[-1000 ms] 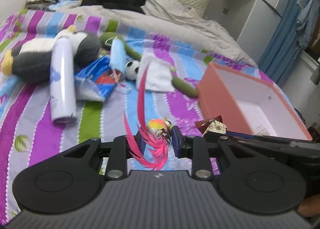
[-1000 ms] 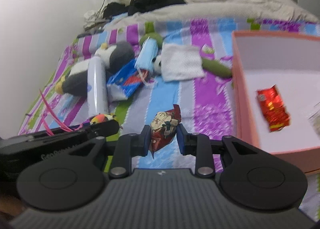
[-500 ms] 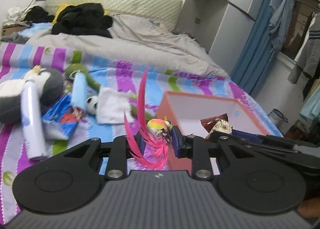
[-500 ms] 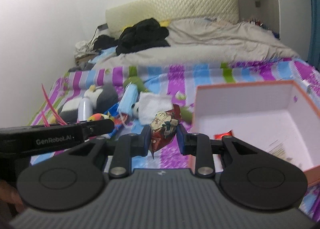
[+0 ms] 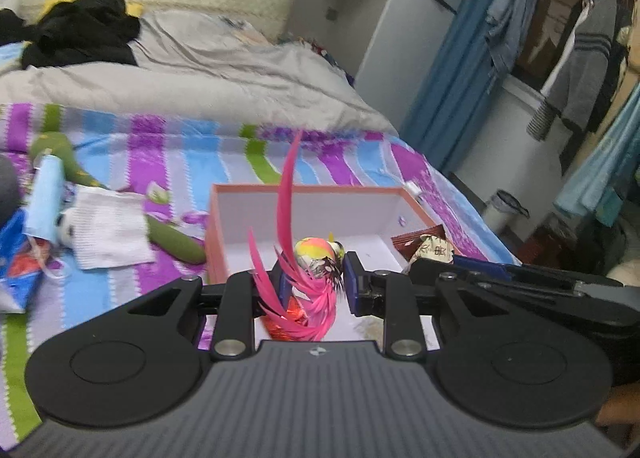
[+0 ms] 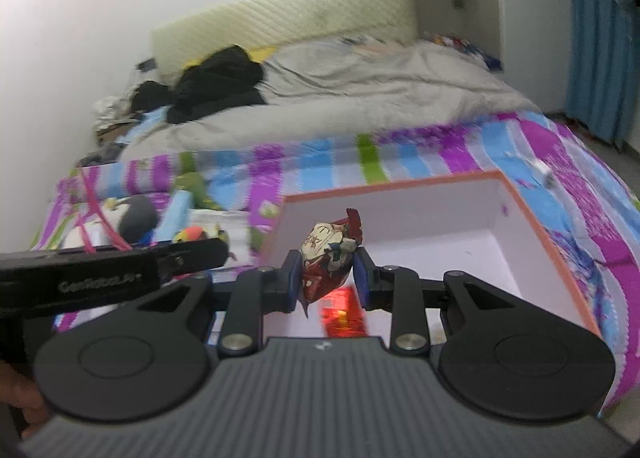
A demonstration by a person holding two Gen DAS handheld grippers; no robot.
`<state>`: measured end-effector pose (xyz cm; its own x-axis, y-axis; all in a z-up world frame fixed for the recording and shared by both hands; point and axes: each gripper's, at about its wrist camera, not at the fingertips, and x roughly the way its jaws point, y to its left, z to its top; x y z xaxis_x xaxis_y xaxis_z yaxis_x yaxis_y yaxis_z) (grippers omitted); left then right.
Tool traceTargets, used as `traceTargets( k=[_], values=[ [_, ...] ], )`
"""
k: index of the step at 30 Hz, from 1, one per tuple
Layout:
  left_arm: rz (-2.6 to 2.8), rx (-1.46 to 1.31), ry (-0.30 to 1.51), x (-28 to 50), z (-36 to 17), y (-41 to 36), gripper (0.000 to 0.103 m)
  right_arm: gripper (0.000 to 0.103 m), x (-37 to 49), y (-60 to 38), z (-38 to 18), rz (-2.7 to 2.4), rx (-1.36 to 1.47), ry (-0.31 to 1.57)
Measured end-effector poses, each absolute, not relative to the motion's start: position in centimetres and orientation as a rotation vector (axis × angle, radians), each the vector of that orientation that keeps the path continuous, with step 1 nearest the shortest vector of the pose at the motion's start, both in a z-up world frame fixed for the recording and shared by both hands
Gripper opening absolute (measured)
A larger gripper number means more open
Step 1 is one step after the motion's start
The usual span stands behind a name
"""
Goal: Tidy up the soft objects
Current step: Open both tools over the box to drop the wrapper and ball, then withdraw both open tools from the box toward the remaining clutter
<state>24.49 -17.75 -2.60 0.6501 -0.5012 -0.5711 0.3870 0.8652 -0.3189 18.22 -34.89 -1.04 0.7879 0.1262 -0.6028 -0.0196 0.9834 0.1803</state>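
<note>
My left gripper [image 5: 314, 276] is shut on a feather toy [image 5: 316, 254], a yellow-pink ball with long pink feathers. It hangs over the near left part of the orange box [image 5: 304, 189] with white inside. My right gripper [image 6: 326, 272] is shut on a dark red snack packet [image 6: 330, 254] and hovers over the same box [image 6: 532, 217]. A shiny red wrapper [image 6: 342, 312] lies on the box floor under it. The right gripper with its packet [image 5: 430, 250] shows at the right of the left wrist view. The left gripper and its toy [image 6: 192, 236] show at the left of the right wrist view.
On the striped bedspread left of the box lie a white cloth [image 5: 110, 227], a green plush [image 5: 172, 238], a blue face mask [image 5: 44, 197], a blue-red packet [image 5: 20, 266] and a grey-white plush penguin [image 6: 134, 213]. A grey duvet [image 5: 200, 69] and black clothes [image 5: 76, 31] fill the bed's far end.
Both grippers have risen and swung right from above the bedspread to above the orange box, each keeping its hold. The toys on the bedspread have slid to the left of both views.
</note>
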Motion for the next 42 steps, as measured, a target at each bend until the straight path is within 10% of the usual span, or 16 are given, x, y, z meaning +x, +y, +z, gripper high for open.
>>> traceTargets(
  k=[15,19,23,42],
  values=[
    [-0.541,-0.056,0.897,30.4,-7.1,-23.6,0.031,0.032,22.8,-39.8,-6.1,0.03,0.211,0.913],
    [-0.543,-0.047,0.903,30.5,-7.1,-23.7,0.032,0.034,22.6,-40.0,-6.3,0.014,0.211,0.914],
    [-0.535,-0.037,0.901,30.2,-7.0,-23.8,0.056,0.036,22.4,-40.4,-6.2,0.011,0.222,0.91],
    [-0.507,-0.094,0.688,22.8,-3.2,-19.8,0.056,0.037,17.4,-39.3,-3.5,0.052,0.247,0.713]
  ],
)
